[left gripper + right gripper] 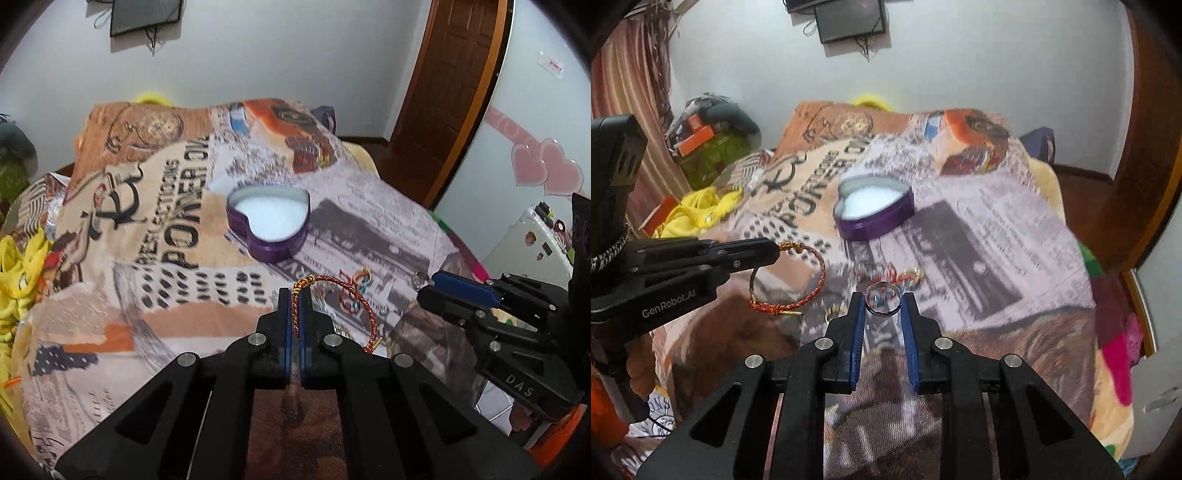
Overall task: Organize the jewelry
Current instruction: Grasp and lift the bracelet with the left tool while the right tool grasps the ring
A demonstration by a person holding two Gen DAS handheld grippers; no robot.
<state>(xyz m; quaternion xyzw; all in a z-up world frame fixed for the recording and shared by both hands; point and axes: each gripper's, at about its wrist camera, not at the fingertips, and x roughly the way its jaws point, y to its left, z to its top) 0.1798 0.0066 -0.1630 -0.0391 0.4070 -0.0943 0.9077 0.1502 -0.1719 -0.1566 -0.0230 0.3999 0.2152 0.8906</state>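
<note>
My left gripper (294,295) is shut on a red and gold braided bracelet (360,301) and holds it above the blanket; it also shows in the right wrist view (812,291), hanging from the left gripper (775,251). My right gripper (883,300) is shut on a silver ring (882,297); in the left wrist view the ring (421,277) sits at the tip of the right gripper (428,284). A purple heart-shaped tin (271,225) with a white lining stands open farther back, also seen in the right wrist view (873,210). More small jewelry (356,286) lies on the blanket (908,275).
A printed blanket (155,221) covers the bed. Yellow cloth (14,266) lies at the left edge. A wooden door (450,92) and a white cabinet with stickers (532,236) stand to the right. Clutter (709,140) sits by the far left wall.
</note>
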